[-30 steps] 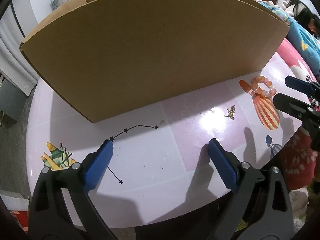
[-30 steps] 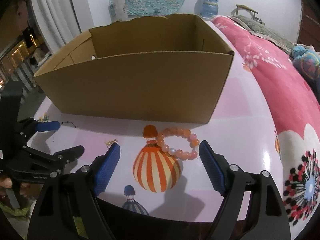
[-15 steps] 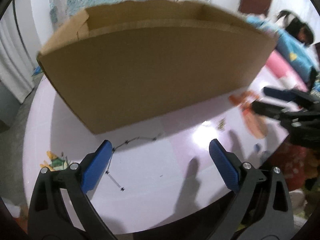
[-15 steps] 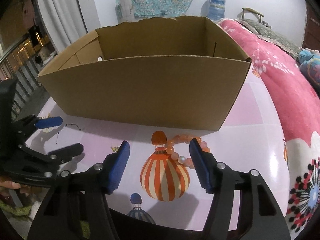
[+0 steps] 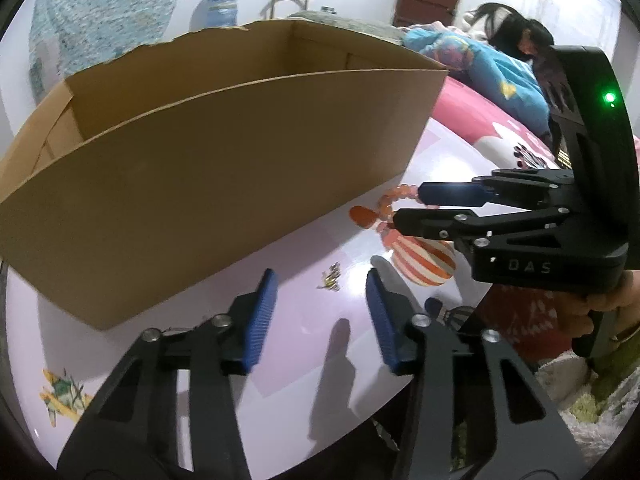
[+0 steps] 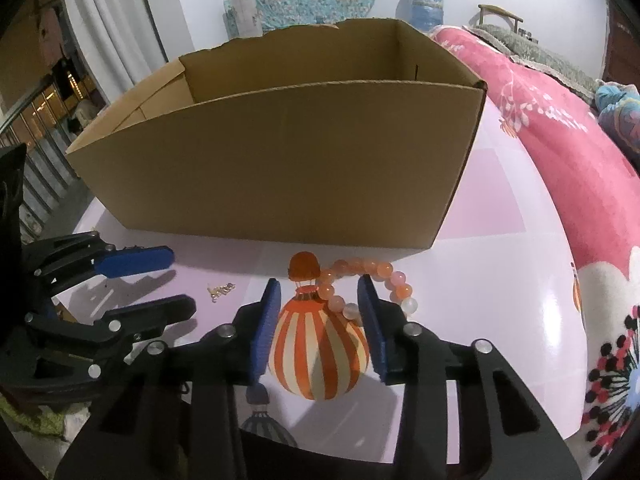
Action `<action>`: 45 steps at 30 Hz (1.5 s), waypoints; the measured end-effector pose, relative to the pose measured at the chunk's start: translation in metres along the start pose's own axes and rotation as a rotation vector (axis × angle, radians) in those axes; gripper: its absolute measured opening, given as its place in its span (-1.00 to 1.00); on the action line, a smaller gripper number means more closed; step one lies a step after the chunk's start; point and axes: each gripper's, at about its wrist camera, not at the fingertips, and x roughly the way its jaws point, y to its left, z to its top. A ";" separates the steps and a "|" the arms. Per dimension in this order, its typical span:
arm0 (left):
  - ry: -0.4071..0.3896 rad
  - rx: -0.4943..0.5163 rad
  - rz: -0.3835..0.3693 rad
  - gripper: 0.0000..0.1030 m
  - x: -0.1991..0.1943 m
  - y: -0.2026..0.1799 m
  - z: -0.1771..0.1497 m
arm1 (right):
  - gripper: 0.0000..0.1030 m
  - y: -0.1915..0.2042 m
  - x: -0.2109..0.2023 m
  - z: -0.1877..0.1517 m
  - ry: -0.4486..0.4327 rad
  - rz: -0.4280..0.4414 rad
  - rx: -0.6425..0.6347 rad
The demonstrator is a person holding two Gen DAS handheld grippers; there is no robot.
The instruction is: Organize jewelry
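Note:
An orange and pink bead bracelet (image 6: 362,267) lies on the pink table (image 6: 500,272) in front of a cardboard box (image 6: 280,160). My right gripper (image 6: 319,285) hangs low over it with jaws closing. A few beads sit between the pads, but neither pad presses on them. A small gold jewelry piece (image 5: 331,280) lies just ahead of my left gripper (image 5: 322,278), whose jaws are closing with nothing in them. In the left wrist view, the right gripper (image 5: 406,206) reaches to the bracelet (image 5: 394,196). In the right wrist view, the left gripper (image 6: 182,280) stands beside the gold piece (image 6: 220,290).
The open box (image 5: 224,168) fills the back of the table. A striped balloon print (image 6: 320,356) is on the tabletop under the right gripper. A pink blanket (image 6: 560,140) borders the table on the right, and a person (image 5: 500,68) lies there.
My left gripper swung right, from the black star chain to the gold piece, and its jaws narrowed a lot. The right gripper's jaws narrowed around the bracelet's near beads.

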 end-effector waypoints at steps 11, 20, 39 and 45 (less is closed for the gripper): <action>0.062 0.045 0.021 -0.49 0.024 -0.011 0.004 | -0.32 -0.008 0.006 -0.001 0.003 0.029 0.019; 0.074 0.083 0.052 -0.89 0.028 -0.012 0.002 | -0.33 -0.014 0.011 -0.002 0.010 0.036 0.032; -0.020 0.074 0.052 -0.99 -0.003 -0.008 0.007 | -0.43 -0.001 0.017 0.001 0.034 0.013 -0.048; -0.063 0.048 0.052 -0.99 -0.023 -0.004 0.010 | -0.80 0.003 0.020 0.001 0.042 -0.015 -0.072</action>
